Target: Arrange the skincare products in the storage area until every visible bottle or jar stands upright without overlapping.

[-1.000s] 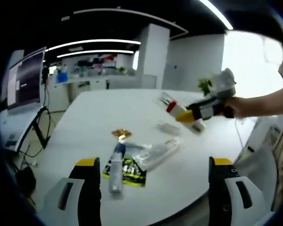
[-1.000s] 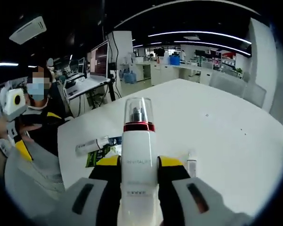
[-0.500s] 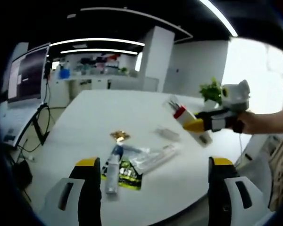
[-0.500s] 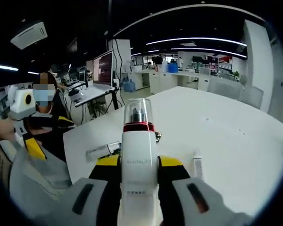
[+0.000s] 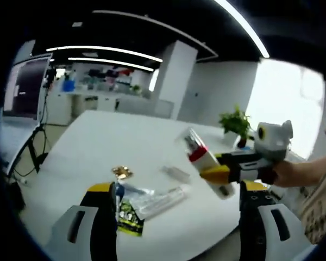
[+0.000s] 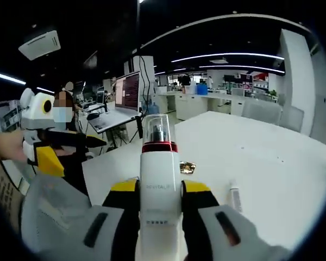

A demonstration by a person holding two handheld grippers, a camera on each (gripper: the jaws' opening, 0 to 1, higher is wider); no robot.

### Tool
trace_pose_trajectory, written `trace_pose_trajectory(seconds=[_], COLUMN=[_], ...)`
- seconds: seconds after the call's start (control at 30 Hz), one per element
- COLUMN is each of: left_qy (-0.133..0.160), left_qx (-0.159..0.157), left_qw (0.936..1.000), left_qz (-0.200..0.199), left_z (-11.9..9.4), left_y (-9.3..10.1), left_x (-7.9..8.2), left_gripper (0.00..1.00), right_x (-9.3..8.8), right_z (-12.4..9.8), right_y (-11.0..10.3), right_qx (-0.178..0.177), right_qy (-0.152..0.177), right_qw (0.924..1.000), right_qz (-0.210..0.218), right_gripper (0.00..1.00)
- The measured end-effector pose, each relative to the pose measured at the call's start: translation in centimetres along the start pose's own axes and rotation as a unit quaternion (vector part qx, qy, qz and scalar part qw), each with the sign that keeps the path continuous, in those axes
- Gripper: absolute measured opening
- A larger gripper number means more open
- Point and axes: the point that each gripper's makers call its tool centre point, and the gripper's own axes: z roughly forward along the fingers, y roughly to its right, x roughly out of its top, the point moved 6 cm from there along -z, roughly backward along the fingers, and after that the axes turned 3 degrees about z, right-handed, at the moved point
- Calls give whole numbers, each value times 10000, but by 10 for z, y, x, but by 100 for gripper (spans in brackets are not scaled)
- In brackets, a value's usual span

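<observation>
The right gripper clamps a white bottle by its body, cap free, held above the table ready to stand upright; the left gripper gapes empty near the sachet; a tube lies beside the bottle.
</observation>
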Motion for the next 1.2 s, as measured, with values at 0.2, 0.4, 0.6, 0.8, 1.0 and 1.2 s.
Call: trace_pose_trajectory(seconds=[0.2,0.4,0.6,0.8,1.0,1.2], left_qy=[79,198,279,238,324,458], left_qx=[-133,-218,-280,-339,-419,-400], left_qw=[9999,9993,9984,9978,9950,9916], left_qz=[-46,-235,-414,-525,-849,-1138], left_z=[4,5,7,11,15,16], left_y=[8,13,17,22,24,21], left_x=[7,13,17,16,18,21], left_gripper=[91,89,87,83,78,65], right_x=[5,7,15,24,26,31], right_z=[-2,-3,-2,-1,-2,-3], right_y=[-11,-21,-33,-44,-54,-63], right_qx=[68,129,206,286,365,455], right_qy=[138,192,335,451,490,528], right_qw=[9999,9997,9992,9985,9977,9963], right_qz=[12,20,36,-84,-307,-501], right_gripper=[28,28,28,28,28,28])
